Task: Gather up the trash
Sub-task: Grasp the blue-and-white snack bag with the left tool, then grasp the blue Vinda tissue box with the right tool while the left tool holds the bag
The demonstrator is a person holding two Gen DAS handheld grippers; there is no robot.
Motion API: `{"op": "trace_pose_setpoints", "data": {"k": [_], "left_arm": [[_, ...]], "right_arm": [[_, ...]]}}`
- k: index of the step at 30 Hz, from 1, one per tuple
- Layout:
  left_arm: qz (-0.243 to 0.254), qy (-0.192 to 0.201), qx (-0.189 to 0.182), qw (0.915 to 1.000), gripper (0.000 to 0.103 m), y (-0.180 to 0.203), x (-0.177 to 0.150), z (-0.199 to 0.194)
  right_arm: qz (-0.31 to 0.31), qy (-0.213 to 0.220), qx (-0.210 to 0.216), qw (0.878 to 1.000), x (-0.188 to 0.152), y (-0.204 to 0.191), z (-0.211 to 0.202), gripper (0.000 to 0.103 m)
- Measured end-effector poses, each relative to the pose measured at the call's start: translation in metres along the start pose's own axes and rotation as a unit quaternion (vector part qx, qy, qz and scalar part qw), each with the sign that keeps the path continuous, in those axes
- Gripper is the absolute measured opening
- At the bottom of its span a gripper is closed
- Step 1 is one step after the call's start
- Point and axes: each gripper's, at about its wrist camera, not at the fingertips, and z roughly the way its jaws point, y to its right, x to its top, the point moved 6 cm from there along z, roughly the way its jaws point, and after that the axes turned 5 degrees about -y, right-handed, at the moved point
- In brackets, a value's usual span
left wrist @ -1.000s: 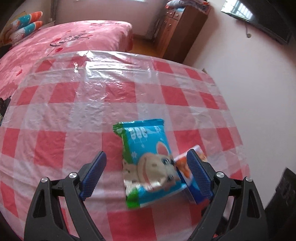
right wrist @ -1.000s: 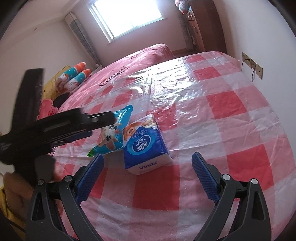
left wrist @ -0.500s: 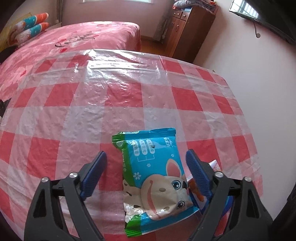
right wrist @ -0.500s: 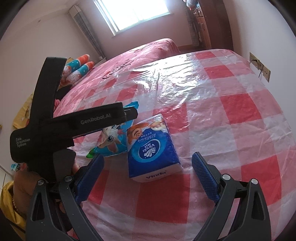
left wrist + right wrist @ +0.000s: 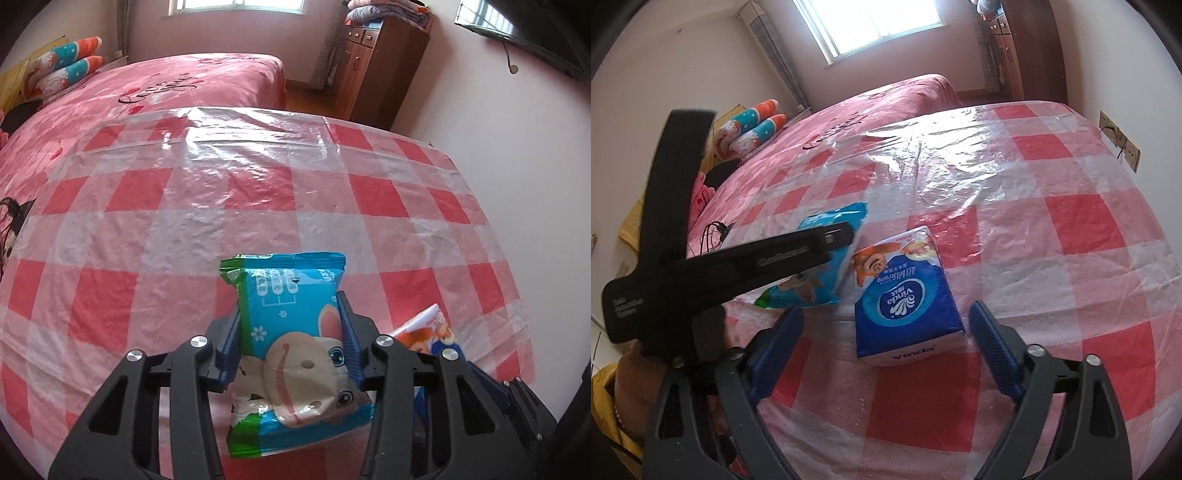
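A blue snack packet with a cartoon animal (image 5: 295,332) lies on the red-and-white checked table (image 5: 184,229). My left gripper (image 5: 290,341) is shut on the packet, its blue pads pressing both sides. The packet also shows in the right wrist view (image 5: 816,273), partly hidden behind the left gripper's black body (image 5: 738,262). A blue Vinda tissue pack (image 5: 905,299) lies right beside the packet; only its corner shows in the left wrist view (image 5: 428,328). My right gripper (image 5: 886,336) is open, its fingers on either side of the tissue pack's near end.
A pink bed (image 5: 166,85) with rolled pillows (image 5: 62,66) lies beyond the table. A wooden cabinet (image 5: 373,66) stands at the back right. The wall with a socket (image 5: 1119,140) runs along the table's right edge. A black cable (image 5: 714,236) lies at the left.
My left gripper has moved forward over the snack packet and shut on it. My right gripper has come closer to the tissue pack and narrowed somewhat, still open.
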Motion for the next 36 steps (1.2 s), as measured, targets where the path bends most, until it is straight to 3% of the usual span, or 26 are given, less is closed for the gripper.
{"op": "trace_pose_setpoints", "data": {"k": [6,11,25,36], "left_arm": [[-0.011,0.007,-0.003,0.9999,0.046,-0.018,-0.011,-0.022],[-0.017,0.007,0.000,0.9998,0.046,-0.039,-0.028,-0.043],[-0.025,0.000,0.036,0.9990,0.046,-0.098,-0.066,-0.067],[-0.014,0.008,0.054,0.9984,0.046,-0.128,-0.085,-0.076]], "right_arm": [[0.003,0.001,-0.006,1.000,0.002,0.002,0.001,0.077],[0.007,-0.001,-0.006,1.000,0.002,0.005,0.001,0.057],[-0.001,-0.002,-0.002,1.000,-0.001,0.002,0.000,0.052],[-0.008,0.031,-0.011,0.999,0.002,-0.001,-0.012,0.051]]}}
